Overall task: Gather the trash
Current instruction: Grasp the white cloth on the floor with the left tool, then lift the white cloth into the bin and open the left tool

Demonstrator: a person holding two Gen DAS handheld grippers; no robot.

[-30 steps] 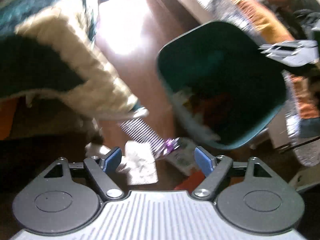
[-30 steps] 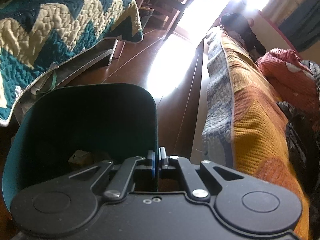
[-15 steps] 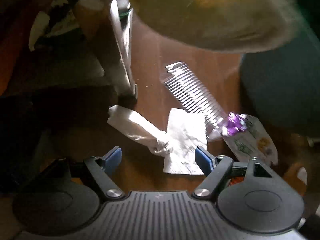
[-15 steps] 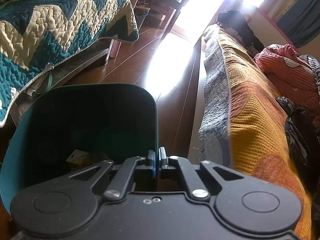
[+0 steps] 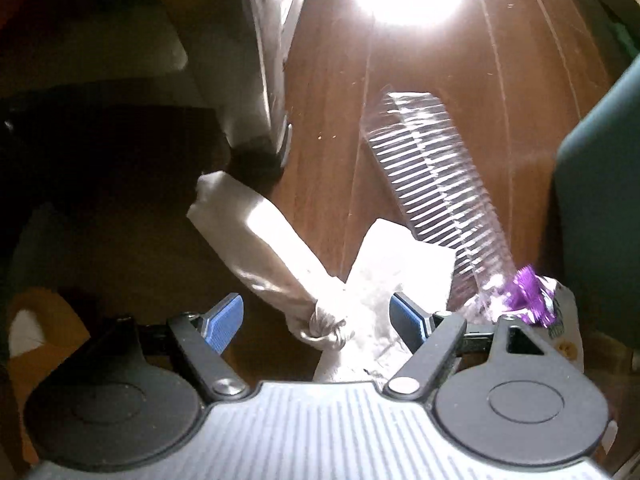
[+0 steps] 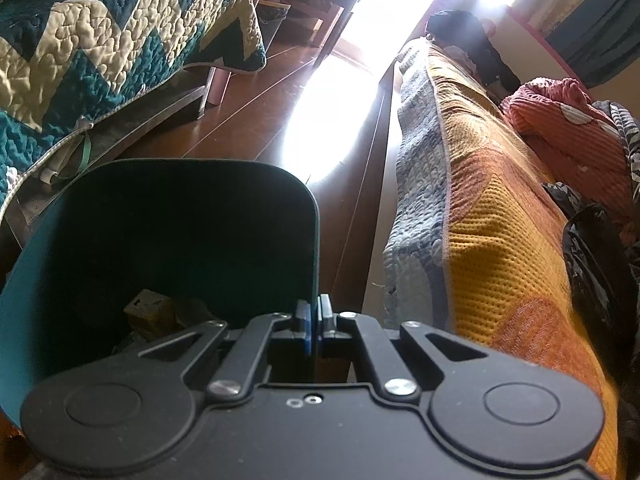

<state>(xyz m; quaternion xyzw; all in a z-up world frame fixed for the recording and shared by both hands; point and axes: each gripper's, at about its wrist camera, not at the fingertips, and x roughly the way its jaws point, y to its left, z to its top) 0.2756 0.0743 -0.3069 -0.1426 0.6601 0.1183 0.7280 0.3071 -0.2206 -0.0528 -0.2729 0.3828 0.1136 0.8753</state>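
Now the left gripper [image 5: 316, 316] hangs straight down over the wooden floor [image 5: 520, 120], its blue-padded jaws spread wide and holding nothing. Between them lies a twisted white tissue [image 5: 280, 256]: its knotted end sits almost midway between the pads, and its long body runs off toward 10 o'clock. A flat white paper scrap [image 5: 396, 268] overlaps the knot and lies partly under the pad on the 3 o'clock side. From 5 o'clock of that scrap a clear ribbed plastic wrapper [image 5: 432, 176] with a purple end stretches up toward 12 o'clock, and a printed packet [image 5: 564, 320] lies just beside the purple end at 3 o'clock.

The right gripper [image 6: 314, 320] has its jaws pinched shut on the near rim of the teal bin [image 6: 160, 220], pads on either side of the wall, so the bin's mouth faces the camera. Some rubbish already sits at the bottom. In the left view the bin's wall shows at the 3 o'clock edge, near the litter.

As a judgement, the step in hand is the pick of the tissue. The next move calls for a short drop until the pads straddle the knot, then a full squeeze, since tissue is soft and compresses. The paper scrap may get caught along with it, which would do no harm. The lift then goes toward 3 o'clock into the bin.
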